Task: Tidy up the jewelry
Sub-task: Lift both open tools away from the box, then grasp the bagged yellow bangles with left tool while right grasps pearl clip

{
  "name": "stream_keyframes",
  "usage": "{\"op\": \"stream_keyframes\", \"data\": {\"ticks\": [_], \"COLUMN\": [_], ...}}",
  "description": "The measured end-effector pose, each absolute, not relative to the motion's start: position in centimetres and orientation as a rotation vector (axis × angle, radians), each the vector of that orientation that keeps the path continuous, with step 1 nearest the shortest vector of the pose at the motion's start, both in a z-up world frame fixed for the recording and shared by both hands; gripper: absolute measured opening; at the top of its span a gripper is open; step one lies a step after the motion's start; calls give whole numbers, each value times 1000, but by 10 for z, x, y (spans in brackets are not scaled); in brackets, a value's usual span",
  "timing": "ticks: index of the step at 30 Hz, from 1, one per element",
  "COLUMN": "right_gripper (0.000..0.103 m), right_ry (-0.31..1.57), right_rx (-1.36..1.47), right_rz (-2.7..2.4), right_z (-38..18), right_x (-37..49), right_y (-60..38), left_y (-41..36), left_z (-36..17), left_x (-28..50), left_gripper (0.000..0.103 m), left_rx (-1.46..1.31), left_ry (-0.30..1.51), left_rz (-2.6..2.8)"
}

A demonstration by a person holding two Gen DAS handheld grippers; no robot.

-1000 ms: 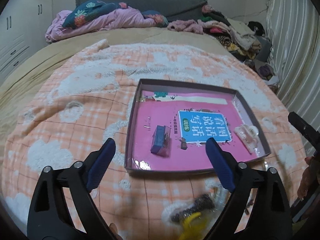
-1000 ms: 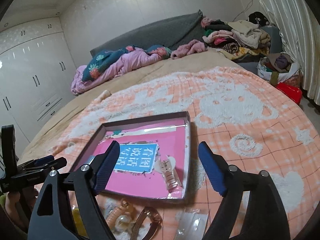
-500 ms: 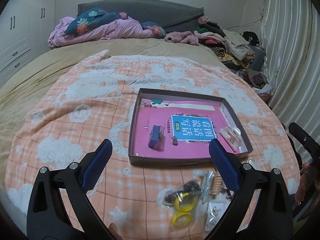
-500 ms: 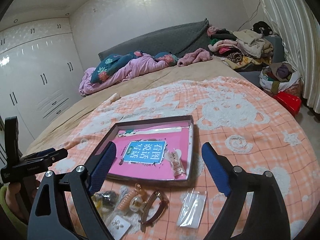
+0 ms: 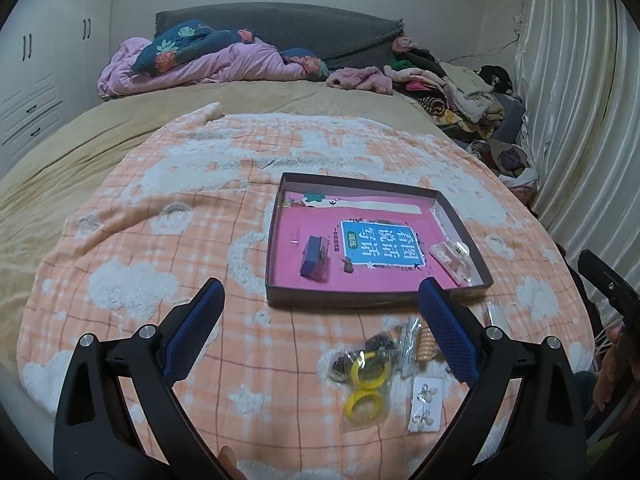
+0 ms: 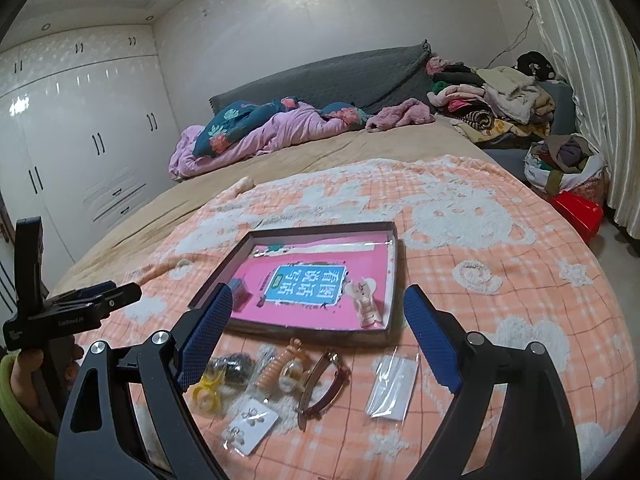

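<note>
Jewelry (image 6: 280, 376) lies below both tongs (image 5: 320, 336) (image 6: 316, 332); jaws wide, tilted down.

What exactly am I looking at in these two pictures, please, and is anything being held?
There is no robot: a person holds a hand-held two-finger clamp in each hand, and each carries a wide-angle camera looking along its blue-padded fingers. One picture is from the left gripper, the other from the right gripper. Both stand open and hold nothing. They face a bed with an orange checked blanket. On it sits a shallow box holding a pink book, a small purple box and a pale hair claw. In front lie loose pieces: yellow rings, an earring card, a watch and a clear bag.
</note>
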State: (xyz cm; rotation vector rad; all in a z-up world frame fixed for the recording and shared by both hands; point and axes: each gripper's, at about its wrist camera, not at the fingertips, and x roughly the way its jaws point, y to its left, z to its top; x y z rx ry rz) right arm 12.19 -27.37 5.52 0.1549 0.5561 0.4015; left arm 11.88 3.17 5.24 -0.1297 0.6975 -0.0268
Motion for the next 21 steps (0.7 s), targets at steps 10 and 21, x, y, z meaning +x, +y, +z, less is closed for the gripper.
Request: {"op": "stream_keyframes", "data": {"ticks": [10, 21], "right_gripper": [86, 86], "right_ry": [600, 663], "right_rx": [137, 90], "right_rz": [432, 479], "right_z": [49, 34], "right_x": [113, 107], "right_y": [-266, -254], "left_y": [33, 27], "left_z": [34, 11], "left_x": [100, 88], "left_gripper": [91, 91], "left_rx": [-116, -92], "left_ry": [750, 814], "left_rz": [-42, -64]}}
